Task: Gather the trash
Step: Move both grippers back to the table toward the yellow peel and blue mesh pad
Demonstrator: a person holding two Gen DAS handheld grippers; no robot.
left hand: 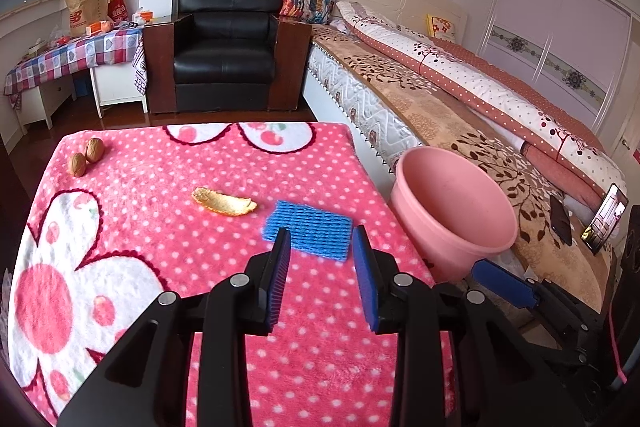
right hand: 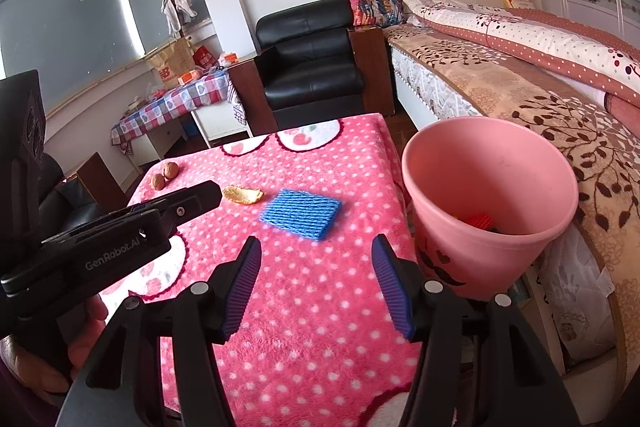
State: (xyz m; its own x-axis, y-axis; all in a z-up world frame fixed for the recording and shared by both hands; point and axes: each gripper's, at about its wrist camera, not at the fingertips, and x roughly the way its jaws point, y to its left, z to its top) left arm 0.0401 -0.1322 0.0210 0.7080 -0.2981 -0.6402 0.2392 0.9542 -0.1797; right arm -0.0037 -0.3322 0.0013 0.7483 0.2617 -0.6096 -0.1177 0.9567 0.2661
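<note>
On the pink dotted blanket [left hand: 168,267] lies a blue foam net [left hand: 308,233], just beyond the tips of my left gripper [left hand: 321,233], which is open and holds nothing. An orange peel [left hand: 224,205] rests left of the net, and two walnuts [left hand: 86,157] sit at the far left corner. My right gripper [right hand: 317,241] is open and empty, with the foam net [right hand: 301,213] ahead of it and the peel [right hand: 243,195] further left. A pink bin [right hand: 488,203] stands to the right off the table edge, with some red and dark bits at its bottom.
A bed [left hand: 460,99] with patterned covers runs along the right, with phones [left hand: 560,219] lying on it. A black armchair [left hand: 226,43] stands beyond the table, and a side table with a checked cloth [left hand: 76,55] is at the far left. The pink bin [left hand: 452,211] stands between table and bed.
</note>
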